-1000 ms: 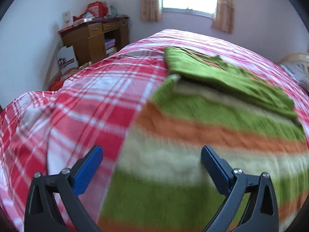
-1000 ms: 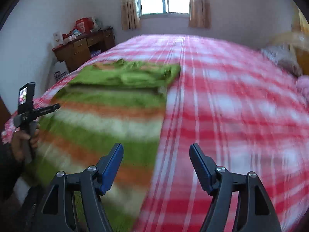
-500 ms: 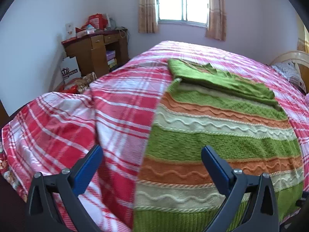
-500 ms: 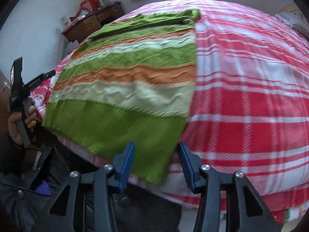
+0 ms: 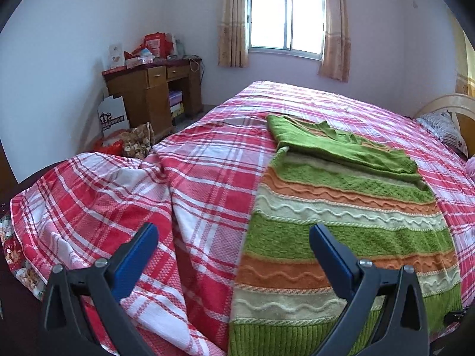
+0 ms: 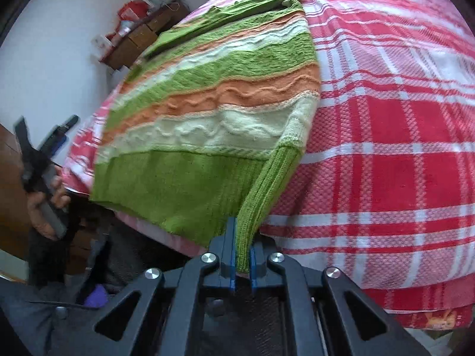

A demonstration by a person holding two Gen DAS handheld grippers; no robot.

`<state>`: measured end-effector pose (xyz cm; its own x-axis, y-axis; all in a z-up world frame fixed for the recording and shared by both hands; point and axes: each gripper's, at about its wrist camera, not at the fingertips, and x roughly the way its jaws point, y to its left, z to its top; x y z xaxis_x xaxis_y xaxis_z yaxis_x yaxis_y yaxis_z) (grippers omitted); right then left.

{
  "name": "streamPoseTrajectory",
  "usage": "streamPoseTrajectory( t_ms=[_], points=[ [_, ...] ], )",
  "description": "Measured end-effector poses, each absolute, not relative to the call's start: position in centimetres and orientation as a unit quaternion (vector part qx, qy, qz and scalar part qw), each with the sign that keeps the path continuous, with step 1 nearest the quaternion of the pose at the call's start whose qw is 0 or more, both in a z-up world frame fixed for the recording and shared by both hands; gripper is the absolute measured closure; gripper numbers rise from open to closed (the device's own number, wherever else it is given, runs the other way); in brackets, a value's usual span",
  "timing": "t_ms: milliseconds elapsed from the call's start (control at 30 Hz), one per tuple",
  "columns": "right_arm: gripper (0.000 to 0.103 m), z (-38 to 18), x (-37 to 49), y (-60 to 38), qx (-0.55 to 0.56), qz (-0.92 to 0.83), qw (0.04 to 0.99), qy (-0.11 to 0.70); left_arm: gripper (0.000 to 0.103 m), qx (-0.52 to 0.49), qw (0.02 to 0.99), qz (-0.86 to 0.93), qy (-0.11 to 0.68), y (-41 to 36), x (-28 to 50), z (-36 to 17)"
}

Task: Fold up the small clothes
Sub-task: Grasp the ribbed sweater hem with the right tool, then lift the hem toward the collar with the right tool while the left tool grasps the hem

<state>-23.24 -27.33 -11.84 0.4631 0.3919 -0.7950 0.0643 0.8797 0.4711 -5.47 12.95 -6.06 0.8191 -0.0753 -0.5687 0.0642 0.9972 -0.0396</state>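
Note:
A knitted sweater with green, orange and cream stripes lies flat on the red plaid bed, its sleeves folded across the far end. My right gripper is shut on the near right corner of the sweater's green ribbed hem, at the bed's front edge, and the corner is pulled into a narrow strip. My left gripper hovers open above the sweater's left edge with nothing between its blue pads. In the right wrist view a hand holds that gripper off the bed's left side.
A wooden desk piled with boxes stands by the far left wall, with bags on the floor beside it. A curtained window is behind the bed. A pillow and headboard are at the far right.
My right gripper dropped to the sweater's near hem corner and shut on it. My left gripper drew back and up from the sweater and stayed open.

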Motion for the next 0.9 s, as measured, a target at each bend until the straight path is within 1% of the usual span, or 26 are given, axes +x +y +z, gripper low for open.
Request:
streamPoseTrajectory(
  t_ms=[100,267,367,500,633,767,900],
  points=[
    [0.097,-10.0,-22.9,-27.9,0.249,0.141,0.825,0.487,0.000,-0.011,0.955,-0.035,0.294,13.6,-5.2,-5.3],
    [0.097,-5.8,-20.2,-29.6,0.296,0.182,0.837,0.422,0.000,-0.004,0.961,-0.029,0.275,14.7,-4.8,-3.6],
    [0.097,-3.9,-17.0,-30.6,0.294,0.169,0.855,0.392,0.000,-0.001,0.962,-0.026,0.273,15.3,-4.3,-3.0],
    [0.097,-2.9,-12.2,-31.7,0.297,0.132,0.870,0.371,0.000,-0.014,0.960,-0.037,0.277,16.5,-4.0,-2.7],
    [0.097,-4.3,-7.9,-33.6,0.305,0.075,0.874,0.371,0.000,-0.009,0.956,-0.060,0.288,17.1,-3.7,-3.0],
    [0.097,-7.5,-5.5,-35.1,0.323,0.039,0.861,0.390,0.000,0.047,0.948,-0.096,0.299,16.0,-3.6,-3.8],
    [0.097,-9.5,-5.2,-34.5,0.325,0.032,0.856,0.400,0.000,0.095,0.933,-0.161,0.308,14.0,-4.3,-4.9]
  ],
)
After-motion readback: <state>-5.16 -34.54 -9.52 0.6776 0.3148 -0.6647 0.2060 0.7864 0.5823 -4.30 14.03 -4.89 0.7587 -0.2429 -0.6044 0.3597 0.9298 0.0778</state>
